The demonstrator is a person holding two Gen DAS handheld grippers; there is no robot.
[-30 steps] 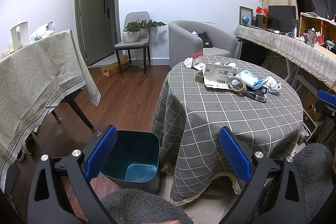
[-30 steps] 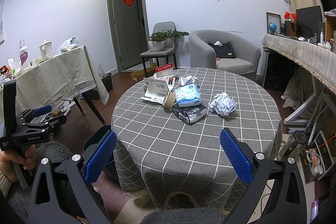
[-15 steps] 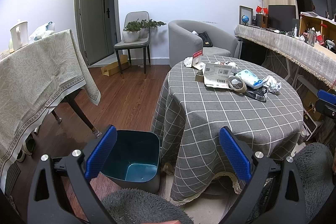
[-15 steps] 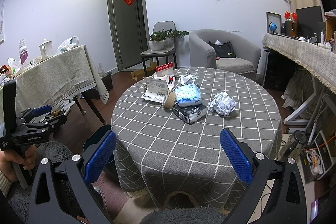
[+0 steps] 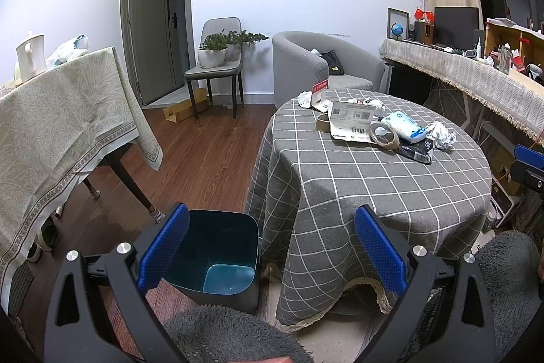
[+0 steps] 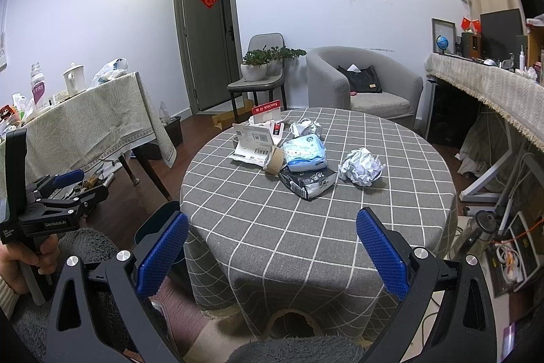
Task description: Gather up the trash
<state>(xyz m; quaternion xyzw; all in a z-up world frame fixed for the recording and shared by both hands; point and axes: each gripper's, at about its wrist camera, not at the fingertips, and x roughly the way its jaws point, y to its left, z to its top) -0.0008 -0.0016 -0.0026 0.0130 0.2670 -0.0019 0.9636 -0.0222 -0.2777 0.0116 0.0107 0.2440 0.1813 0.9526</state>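
Left gripper (image 5: 272,242): jaws spread wide, nothing between the blue ribbed pads, held low beside the table's near-left edge, well apart from the trash; bin (image 5: 217,257) directly ahead on the wood floor, teal plastic, square with rounded corners, touching the cloth's hem. Right gripper (image 6: 272,242): jaws likewise apart and empty, facing the table's near edge, trash well beyond the tips. Table (image 6: 258,227): round, grey cloth with white grid, lace hem. Trash clustered just past centre, toward the far edge: paper ball (image 6: 361,166), white, crumpled, rightmost and slightly apart; black pouch (image 6: 308,182), glossy, white writing too small to read, under a blue-white tissue pack (image 6: 304,153); tape roll (image 6: 273,160), brown, on edge, touching the pack; flattened carton (image 6: 253,143) with barcode and QR labels; red card (image 6: 266,108), upright, reading "SanDisk"; second crumpled wad (image 6: 305,126) behind. Left tool body, seen from the right wrist, marked "GenRobot.AI"
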